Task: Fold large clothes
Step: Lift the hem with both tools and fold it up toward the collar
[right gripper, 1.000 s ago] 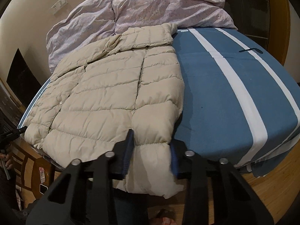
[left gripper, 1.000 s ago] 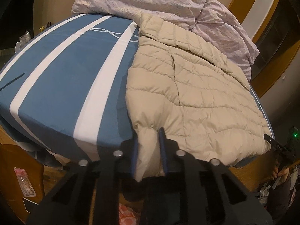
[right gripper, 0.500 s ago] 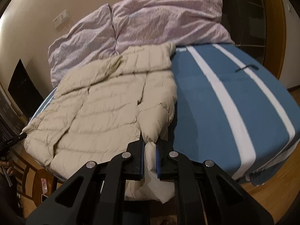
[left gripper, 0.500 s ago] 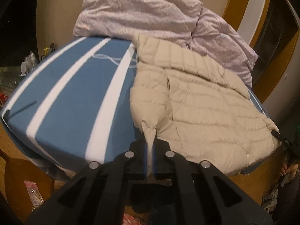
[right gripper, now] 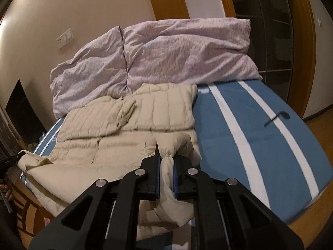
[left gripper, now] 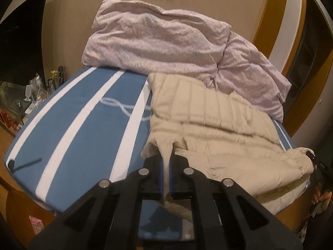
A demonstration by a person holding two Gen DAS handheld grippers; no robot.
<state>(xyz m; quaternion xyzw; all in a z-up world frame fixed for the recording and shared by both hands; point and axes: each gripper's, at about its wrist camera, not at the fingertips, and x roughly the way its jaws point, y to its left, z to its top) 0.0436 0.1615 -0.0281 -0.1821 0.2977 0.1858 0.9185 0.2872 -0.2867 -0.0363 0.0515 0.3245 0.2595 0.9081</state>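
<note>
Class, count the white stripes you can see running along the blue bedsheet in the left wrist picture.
3. On the blue bedsheet: one along its left edge, one down the middle, one beside the beige puffer jacket at. The jacket may hide more.

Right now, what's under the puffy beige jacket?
The blue bed sheet with white stripes lies under the jacket and shows beside it. Whether anything else lies beneath is hidden by the jacket. Behind it sits the crumpled lilac duvet.

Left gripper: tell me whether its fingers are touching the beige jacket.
Touching. The left wrist view shows the left gripper shut on a fold of the beige jacket, fabric pinched between both fingers.
</note>
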